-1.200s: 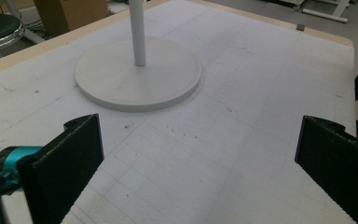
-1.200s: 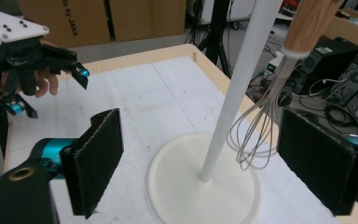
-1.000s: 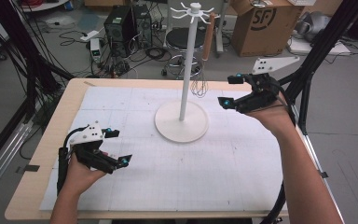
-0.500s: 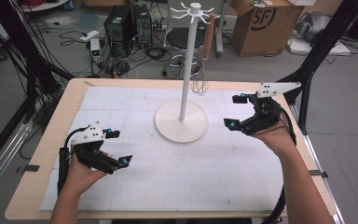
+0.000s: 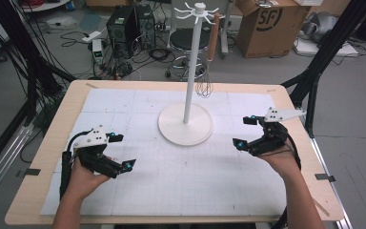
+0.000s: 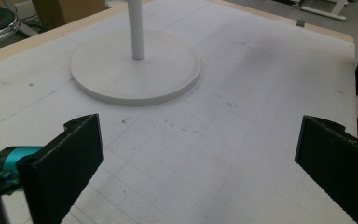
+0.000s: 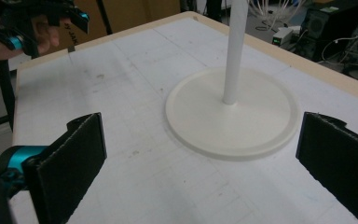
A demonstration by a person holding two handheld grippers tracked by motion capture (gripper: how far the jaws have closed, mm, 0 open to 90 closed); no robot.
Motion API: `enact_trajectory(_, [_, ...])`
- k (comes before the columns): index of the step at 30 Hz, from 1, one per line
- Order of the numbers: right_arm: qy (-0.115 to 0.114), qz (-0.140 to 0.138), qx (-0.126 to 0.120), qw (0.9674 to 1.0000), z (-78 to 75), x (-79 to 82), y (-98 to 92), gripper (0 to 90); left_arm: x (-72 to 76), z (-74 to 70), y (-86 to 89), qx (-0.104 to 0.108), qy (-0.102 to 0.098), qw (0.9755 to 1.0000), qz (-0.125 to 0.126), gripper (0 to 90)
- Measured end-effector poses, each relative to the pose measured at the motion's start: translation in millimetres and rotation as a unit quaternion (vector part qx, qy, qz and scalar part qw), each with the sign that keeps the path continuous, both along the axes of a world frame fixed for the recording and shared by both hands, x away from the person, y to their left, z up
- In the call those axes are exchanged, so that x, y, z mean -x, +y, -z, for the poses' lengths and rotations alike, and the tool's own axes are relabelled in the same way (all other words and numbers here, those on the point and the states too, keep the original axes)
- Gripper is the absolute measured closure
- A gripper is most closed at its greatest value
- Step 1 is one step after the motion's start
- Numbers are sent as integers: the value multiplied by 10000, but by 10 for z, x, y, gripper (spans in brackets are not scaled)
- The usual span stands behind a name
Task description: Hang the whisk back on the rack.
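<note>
I hold both tools low over the white gridded mat (image 5: 138, 191), one on each side of the stand (image 5: 186, 125), and neither carries anything.

Left gripper (image 5: 119, 152): at the near left of the mat, jaws spread wide with bare mat between them. I keep it parked there, out of the working area around the stand.

Right gripper (image 5: 248, 131): at the right of the mat, just beside the rim of the stand's round base, jaws spread as wide as they go, having just been opening, with nothing between them. Along its jaws I see the base and the foot of the pole, so it faces the stand.

Whisk (image 5: 205, 81): it hangs by its wooden handle from a hook at the top of the stand, on the right side of the pole, wire head down, clear of the base and of both tools. I judge the hanging done: the whisk is up and free, and my right tool sits low and apart from it.

Stand: upright at the far middle of the mat, undisturbed.
</note>
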State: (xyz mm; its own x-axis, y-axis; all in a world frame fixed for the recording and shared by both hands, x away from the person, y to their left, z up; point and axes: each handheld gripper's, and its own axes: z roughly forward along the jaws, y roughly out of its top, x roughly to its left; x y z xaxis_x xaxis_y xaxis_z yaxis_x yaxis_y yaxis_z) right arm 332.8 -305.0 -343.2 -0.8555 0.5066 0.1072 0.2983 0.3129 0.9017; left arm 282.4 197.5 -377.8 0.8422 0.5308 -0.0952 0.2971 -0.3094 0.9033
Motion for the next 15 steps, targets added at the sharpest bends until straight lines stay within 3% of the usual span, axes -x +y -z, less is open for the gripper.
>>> enact_trajectory(4, [85,59,-68,9999,138,51,-20,8,-3,21,-11,-29,31,10000,-18,16])
enact_trajectory(6, [222,141,131,9996,178,61,-16,8,-6,27,-14,-42,36,10000,-7,16])
enact_trajectory(12, [364,332,227,9985,192,106,0,8,-14,39,-23,-57,52,10000,-9,16])
enact_trajectory(15, [391,601,333,9969,196,118,0,9,-13,40,-24,-57,52,10000,-5,16])
